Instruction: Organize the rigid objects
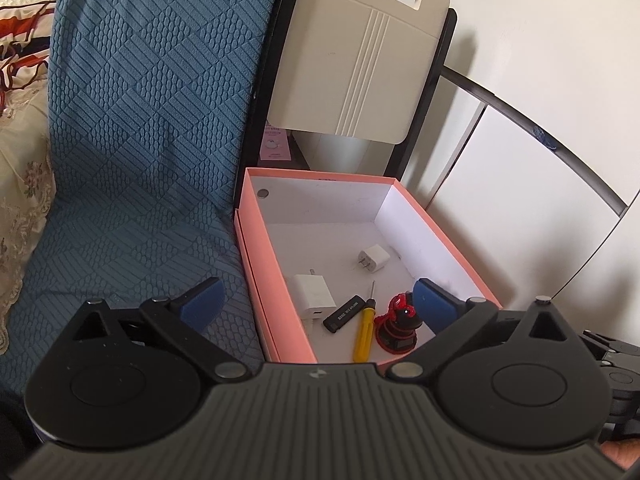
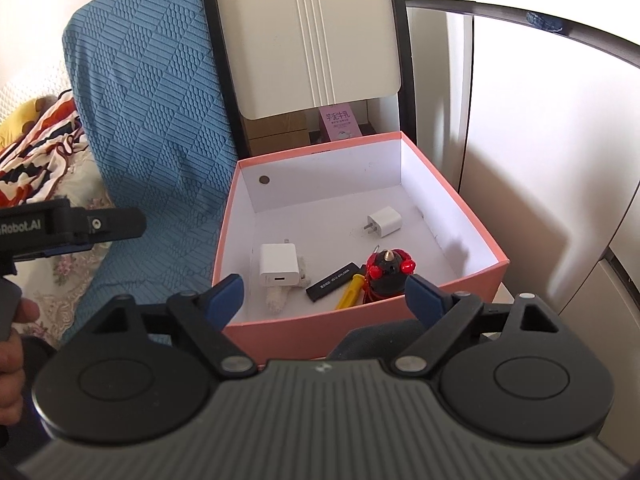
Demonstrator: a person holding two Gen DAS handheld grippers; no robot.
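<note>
Both pairs of jaws stand wide apart with nothing between the blue pads: my left gripper (image 1: 318, 305) hangs over the near left corner of the pink box (image 1: 252, 264), and my right gripper (image 2: 325, 297) hovers just short of its near wall.

Everything rigid that I can see already lies on the box's white floor. Toward the far right sits the small white plug (image 2: 383, 222); the larger white charger (image 2: 279, 267) lies near the left wall, with a pale, fuzzy scrap just under it that I cannot identify. Close to the near wall, the black stick (image 2: 333, 281), the yellow screwdriver (image 2: 351, 291) and the red-and-black toy (image 2: 387, 271) crowd together, touching or nearly so.

That cluster is my worry. If I reach in for one of them, open pads this wide could sweep its neighbours; the toy looks to stand upright in the left view and would likely tip, and the screwdriver, being round, would probably roll. The cardboard wall is another risk: a finger dropping onto the rim could crush it or shove the light box along its seat beside the blue textured cover (image 2: 152, 128). My two grippers are also near each other, so crossing paths over the box could make them knock together.
</note>
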